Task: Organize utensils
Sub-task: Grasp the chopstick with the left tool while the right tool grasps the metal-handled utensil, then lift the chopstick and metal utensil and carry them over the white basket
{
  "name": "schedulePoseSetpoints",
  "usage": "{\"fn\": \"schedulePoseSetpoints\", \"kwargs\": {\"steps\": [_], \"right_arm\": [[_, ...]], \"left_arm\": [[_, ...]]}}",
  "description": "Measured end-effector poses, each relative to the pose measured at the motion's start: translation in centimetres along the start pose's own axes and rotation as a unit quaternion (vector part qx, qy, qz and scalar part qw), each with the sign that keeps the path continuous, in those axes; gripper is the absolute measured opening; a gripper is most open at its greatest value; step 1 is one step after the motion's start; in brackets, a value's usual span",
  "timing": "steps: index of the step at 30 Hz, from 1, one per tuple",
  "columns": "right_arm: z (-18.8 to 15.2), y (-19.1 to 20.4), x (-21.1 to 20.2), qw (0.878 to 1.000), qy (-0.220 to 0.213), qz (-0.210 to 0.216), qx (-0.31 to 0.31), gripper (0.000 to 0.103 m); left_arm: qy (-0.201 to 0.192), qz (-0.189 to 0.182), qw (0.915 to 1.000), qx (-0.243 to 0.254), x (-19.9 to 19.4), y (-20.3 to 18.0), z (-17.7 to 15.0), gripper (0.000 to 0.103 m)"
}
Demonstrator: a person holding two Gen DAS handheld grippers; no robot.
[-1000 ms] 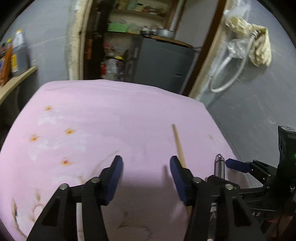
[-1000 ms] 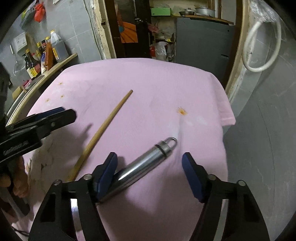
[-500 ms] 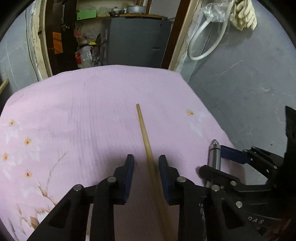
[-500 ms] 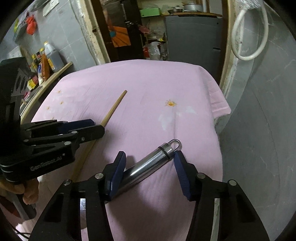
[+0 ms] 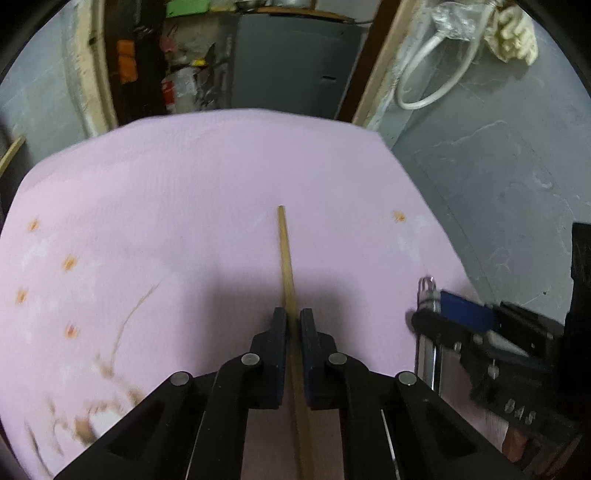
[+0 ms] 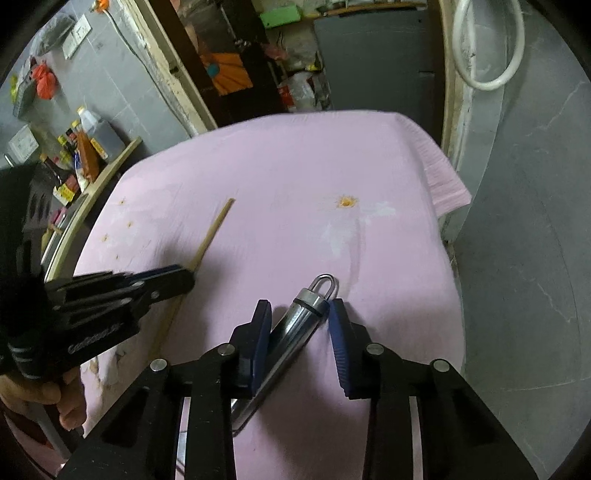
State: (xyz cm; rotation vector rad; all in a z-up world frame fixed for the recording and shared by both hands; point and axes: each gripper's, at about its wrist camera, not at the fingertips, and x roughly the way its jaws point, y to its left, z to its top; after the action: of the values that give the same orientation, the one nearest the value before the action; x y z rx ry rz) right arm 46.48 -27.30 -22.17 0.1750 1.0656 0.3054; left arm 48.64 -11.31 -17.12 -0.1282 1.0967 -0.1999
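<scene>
Utensils unsorted on pink cloth: left tool (image 5: 292, 325) clamped on wooden stick (image 5: 285, 251); right tool (image 6: 300, 325) closing around steel handle (image 6: 295, 332), not yet gripped; nothing lifted.

A cramped home kitchen or storeroom: sauce bottles (image 6: 86, 147) line a shelf at left, metal pots (image 5: 273, 3) crowd the cluttered back cabinet (image 6: 373, 55).

Matt wooden stick (image 5: 286, 258), glossy steel handle (image 6: 295, 332) — pink cloth (image 5: 184, 203).
</scene>
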Motion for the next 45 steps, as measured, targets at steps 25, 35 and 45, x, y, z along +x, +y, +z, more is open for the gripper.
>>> {"fn": "schedulePoseSetpoints", "kwargs": {"steps": [25,35,45], "right_arm": [[-3.4,5.0,-7.3,0.996,-0.088,-0.020,0.014,0.017],[-6.5,7.9,-15.7,0.979,-0.196,-0.045,-0.022,0.016],[-6.8,12.6,-23.2,0.965,-0.260,-0.028,-0.033,0.016]], "left_arm": [[-0.032,-0.068,0.9967,-0.032,-5.1,0.7,-3.4,0.007],[-0.165,-0.100,0.9812,-0.001,-15.0,0.1,-7.9,0.007],[-0.253,-0.142,0.9570,0.003,-24.2,1.7,-10.3,0.007]]}}
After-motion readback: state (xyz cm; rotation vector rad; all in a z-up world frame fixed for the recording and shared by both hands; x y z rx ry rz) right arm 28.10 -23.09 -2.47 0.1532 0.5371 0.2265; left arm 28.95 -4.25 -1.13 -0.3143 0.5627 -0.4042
